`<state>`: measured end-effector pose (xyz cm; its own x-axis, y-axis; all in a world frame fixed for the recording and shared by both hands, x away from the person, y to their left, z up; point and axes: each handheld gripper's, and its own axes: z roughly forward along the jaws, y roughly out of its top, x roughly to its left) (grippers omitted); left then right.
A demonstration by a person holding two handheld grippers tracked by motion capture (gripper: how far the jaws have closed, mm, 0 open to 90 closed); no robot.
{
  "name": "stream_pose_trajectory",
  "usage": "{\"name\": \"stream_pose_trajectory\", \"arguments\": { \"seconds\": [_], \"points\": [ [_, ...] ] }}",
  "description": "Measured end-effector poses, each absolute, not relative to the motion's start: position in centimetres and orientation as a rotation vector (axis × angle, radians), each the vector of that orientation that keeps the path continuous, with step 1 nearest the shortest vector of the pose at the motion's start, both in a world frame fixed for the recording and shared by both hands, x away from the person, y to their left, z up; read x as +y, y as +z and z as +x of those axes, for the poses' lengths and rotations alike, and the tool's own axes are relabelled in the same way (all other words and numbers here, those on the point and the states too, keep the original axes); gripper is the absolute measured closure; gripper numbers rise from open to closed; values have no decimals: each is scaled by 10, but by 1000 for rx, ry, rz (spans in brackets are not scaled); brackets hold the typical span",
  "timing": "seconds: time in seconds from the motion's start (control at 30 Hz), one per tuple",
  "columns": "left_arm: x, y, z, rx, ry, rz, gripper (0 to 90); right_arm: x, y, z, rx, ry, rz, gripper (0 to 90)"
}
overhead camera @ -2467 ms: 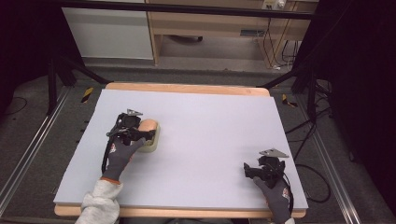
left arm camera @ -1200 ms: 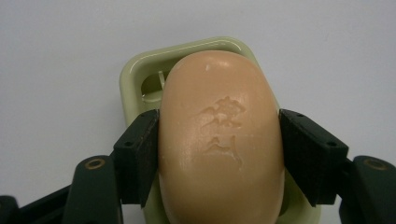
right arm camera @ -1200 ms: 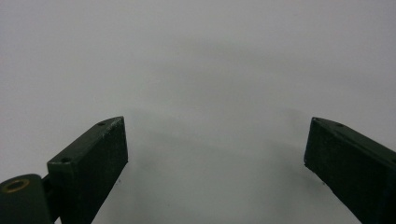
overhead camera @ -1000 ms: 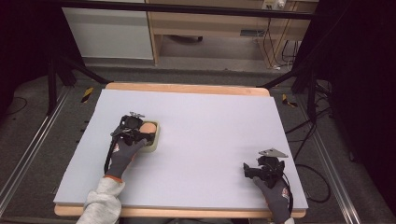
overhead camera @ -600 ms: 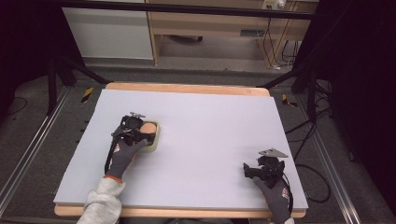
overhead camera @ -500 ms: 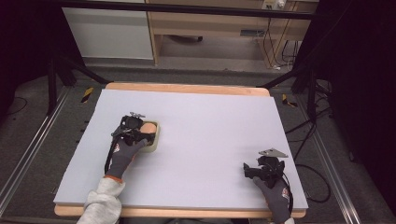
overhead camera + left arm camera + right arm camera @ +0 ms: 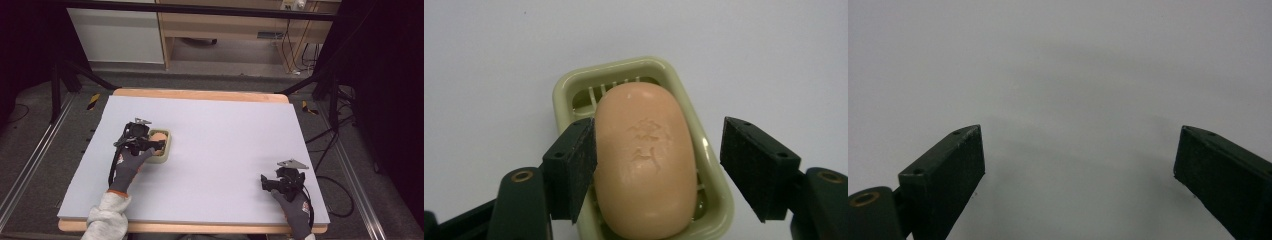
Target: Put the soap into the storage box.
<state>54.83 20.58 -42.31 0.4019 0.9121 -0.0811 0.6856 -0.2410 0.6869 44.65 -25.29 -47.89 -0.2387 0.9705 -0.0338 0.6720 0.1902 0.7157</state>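
Peach oval soap bar (image 7: 644,160) sits as before in its pale green plastic dish (image 7: 569,90), between the unmoved left gripper's (image 7: 656,170) spread jaws, while the right gripper (image 7: 1078,180) stays released.

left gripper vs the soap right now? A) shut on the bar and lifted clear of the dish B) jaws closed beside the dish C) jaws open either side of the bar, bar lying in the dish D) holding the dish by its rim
C: in the left gripper view the left gripper stands open astride the soap bar, a gap at one jaw, and the bar lies in the green dish.
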Motion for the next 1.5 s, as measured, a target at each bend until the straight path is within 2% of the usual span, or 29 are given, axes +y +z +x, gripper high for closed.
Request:
{"name": "stream_pose_trajectory", "arguments": {
  "seconds": [0.63,1.5],
  "points": [
    [213,-421,510,1265,508,1978,291,-257,-477,444,1955,819,1548,63],
    [248,-450,460,1247,596,1925,241,-261,-476,443,1934,834,1575,60]
  ]
}}
